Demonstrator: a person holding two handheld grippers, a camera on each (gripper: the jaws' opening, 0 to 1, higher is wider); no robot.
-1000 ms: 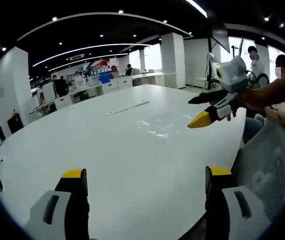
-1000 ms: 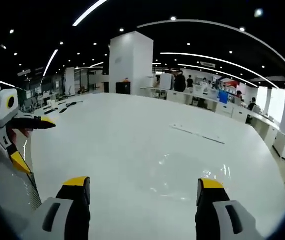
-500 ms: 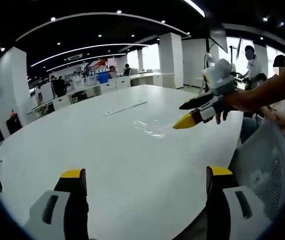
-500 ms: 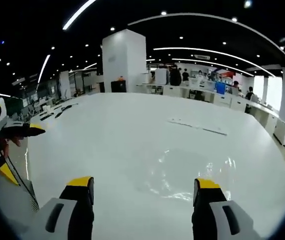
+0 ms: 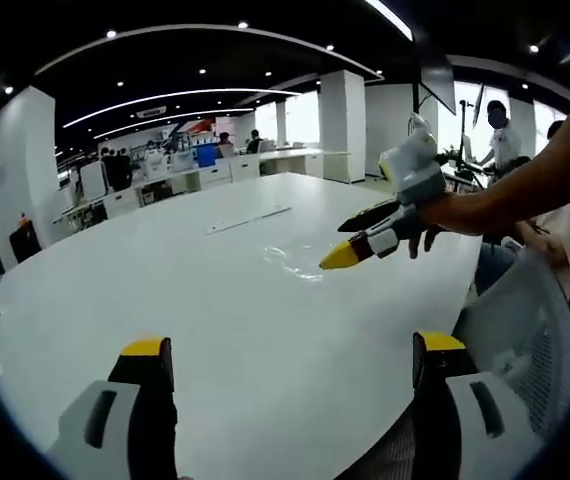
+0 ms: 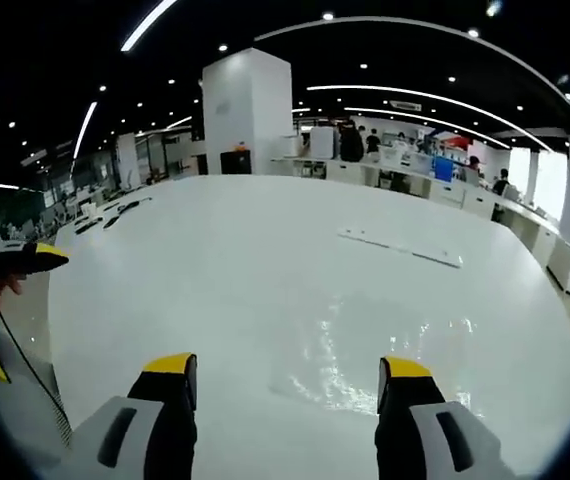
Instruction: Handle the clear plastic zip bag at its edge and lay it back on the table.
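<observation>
I see one clear plastic zip bag [image 6: 385, 345] lying flat on the white tabletop [image 6: 245, 260], and it sits straight ahead of my right gripper [image 6: 285, 375], just beyond the yellow tips and a little to the right of centre; its near edge faces those jaws. The right jaws stand wide apart with nothing between them. In the left gripper view the same bag [image 5: 295, 262] shows as a faint glossy patch well out on the tabletop, with my right gripper [image 5: 350, 240] reaching in from the right and its yellow tip just over the bag's near side. My left gripper [image 5: 290, 365] hangs back at the near rim, jaws wide and empty, well apart from the bag. So the right hand is clearly the nearer one. The bag's long axis I cannot tell; its outline is too faint. Beyond it lies one long thin pale strip [image 6: 400, 247], apart from the bag.
</observation>
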